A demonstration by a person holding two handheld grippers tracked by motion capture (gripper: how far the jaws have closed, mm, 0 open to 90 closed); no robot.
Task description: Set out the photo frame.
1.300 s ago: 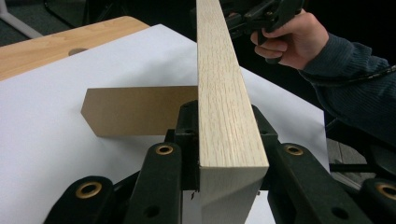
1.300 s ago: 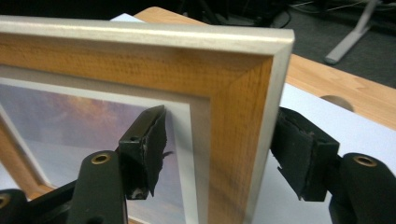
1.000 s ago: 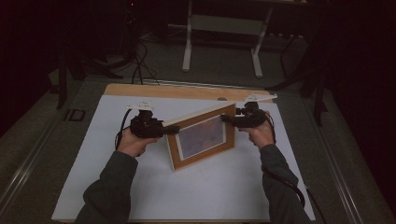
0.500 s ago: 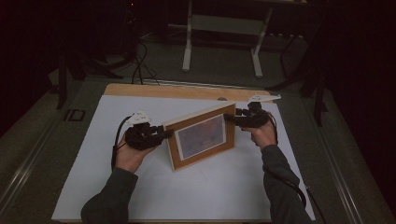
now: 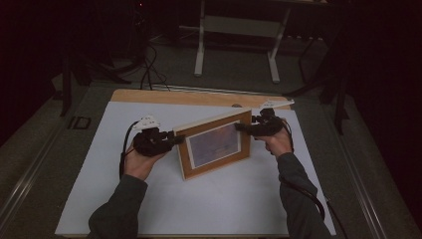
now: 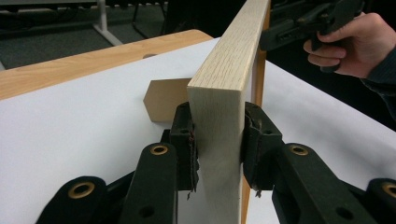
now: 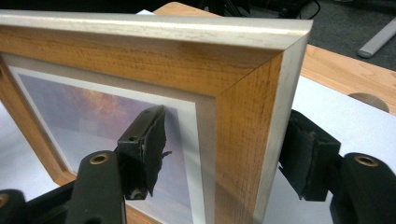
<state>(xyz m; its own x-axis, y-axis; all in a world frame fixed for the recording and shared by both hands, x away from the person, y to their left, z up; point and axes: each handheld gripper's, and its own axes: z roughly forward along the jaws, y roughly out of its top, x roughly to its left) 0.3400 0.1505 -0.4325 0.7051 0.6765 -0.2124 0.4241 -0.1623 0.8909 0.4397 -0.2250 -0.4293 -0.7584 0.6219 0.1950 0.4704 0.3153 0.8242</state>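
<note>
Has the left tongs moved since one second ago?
Yes. The left tongs dropped slightly toward the near table edge, gripping the picture frame.

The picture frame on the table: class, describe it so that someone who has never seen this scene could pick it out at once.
Start at the white sheet that covers the table. Near its middle the picture frame stands on its lower edge, between the left gripper and the right gripper, each at one side edge. It is the sole upright thing there: warm brown wood around a pale mat and a bluish print.
</note>
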